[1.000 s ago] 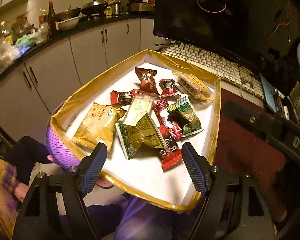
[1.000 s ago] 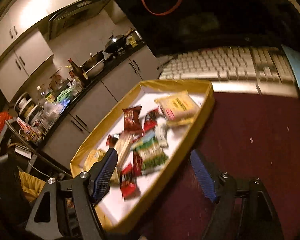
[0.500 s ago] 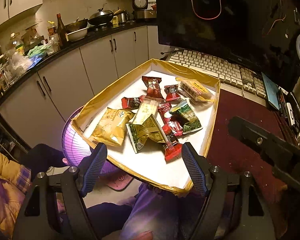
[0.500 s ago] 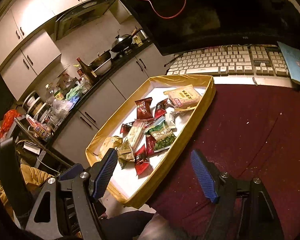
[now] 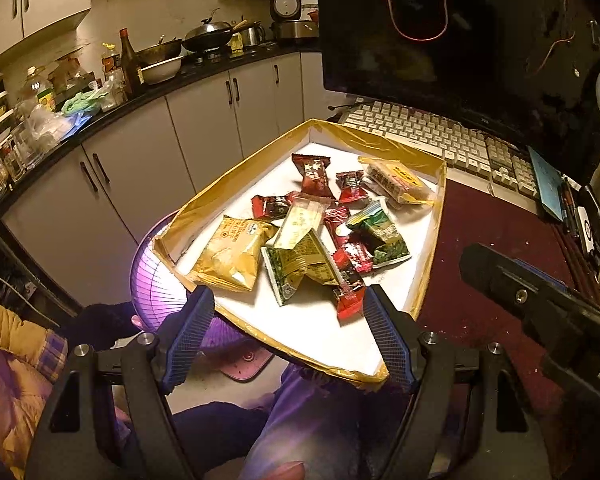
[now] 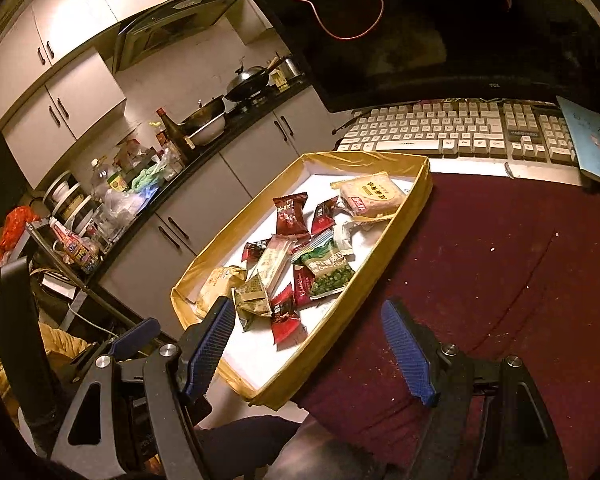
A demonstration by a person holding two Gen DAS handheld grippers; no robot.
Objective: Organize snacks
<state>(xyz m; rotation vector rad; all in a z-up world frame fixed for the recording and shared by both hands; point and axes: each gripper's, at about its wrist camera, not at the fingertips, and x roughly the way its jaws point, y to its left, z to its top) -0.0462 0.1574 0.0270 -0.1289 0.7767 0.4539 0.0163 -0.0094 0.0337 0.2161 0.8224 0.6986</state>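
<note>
A shallow gold-rimmed tray [image 5: 236,176] with a white floor holds several snack packets. Among them are a yellow chip bag [image 5: 232,252], a green pea bag [image 5: 380,236], a dark red packet [image 5: 312,174] and a clear cake pack [image 5: 396,178]. The tray also shows in the right wrist view [image 6: 396,232]. My left gripper [image 5: 288,336] is open and empty, held above the tray's near edge. My right gripper [image 6: 320,344] is open and empty, over the tray's near right corner.
The tray overhangs a dark red desk [image 5: 492,240]. A white keyboard [image 5: 432,136] and a black monitor [image 5: 460,32] stand behind it. A blue booklet [image 6: 588,140] lies at the right. A purple fan [image 5: 156,276] and kitchen cabinets [image 5: 140,160] are to the left.
Both grippers have drawn back and up from the tray, so it looks smaller and farther. The snacks have not moved. Both stay open.
</note>
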